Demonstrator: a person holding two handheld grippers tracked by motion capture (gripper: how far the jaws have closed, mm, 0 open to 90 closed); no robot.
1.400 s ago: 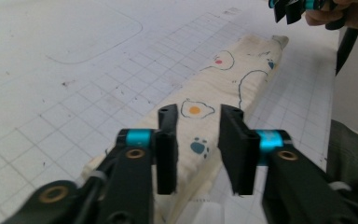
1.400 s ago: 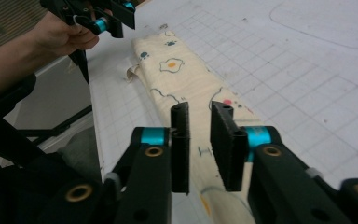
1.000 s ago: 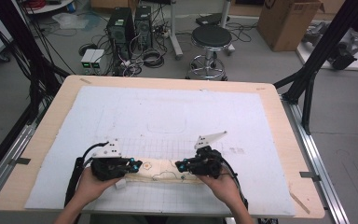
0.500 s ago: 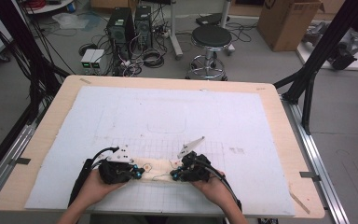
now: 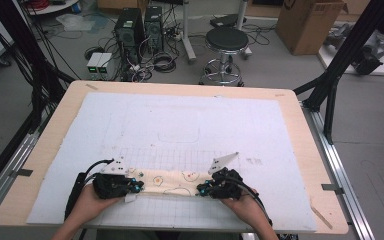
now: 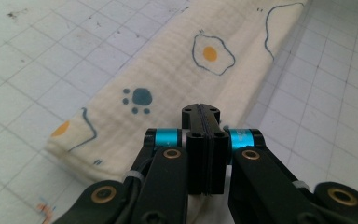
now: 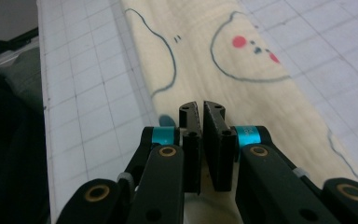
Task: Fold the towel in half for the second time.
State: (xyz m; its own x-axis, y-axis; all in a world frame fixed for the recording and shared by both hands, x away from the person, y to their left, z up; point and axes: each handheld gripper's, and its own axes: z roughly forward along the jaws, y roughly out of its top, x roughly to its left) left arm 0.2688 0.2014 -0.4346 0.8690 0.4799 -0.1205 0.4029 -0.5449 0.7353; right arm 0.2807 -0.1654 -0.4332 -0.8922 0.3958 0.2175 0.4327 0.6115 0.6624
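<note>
A cream cloth (image 5: 172,182) printed with fried eggs, paw marks and outlined faces lies as a long folded strip on the white gridded mat (image 5: 180,120) near the table's front edge. My left gripper (image 5: 138,188) sits at the strip's left end. In the left gripper view its jaws (image 6: 200,110) are pressed together over the cloth (image 6: 177,70), with no fabric seen between them. My right gripper (image 5: 200,191) is at the strip's right end. Its jaws (image 7: 201,106) have just been opening and show a thin gap above the cloth (image 7: 223,46), with nothing visible in it.
The mat covers most of the wooden table (image 5: 300,130). Behind the table, on the floor, are a round stool (image 5: 227,40), computer towers (image 5: 140,25) with cables, and a cardboard box (image 5: 310,22). Black frame struts stand at both sides.
Both hands came closer together, then spread back out to the strip's ends and lower onto the mat. The right jaws have parted slightly.
</note>
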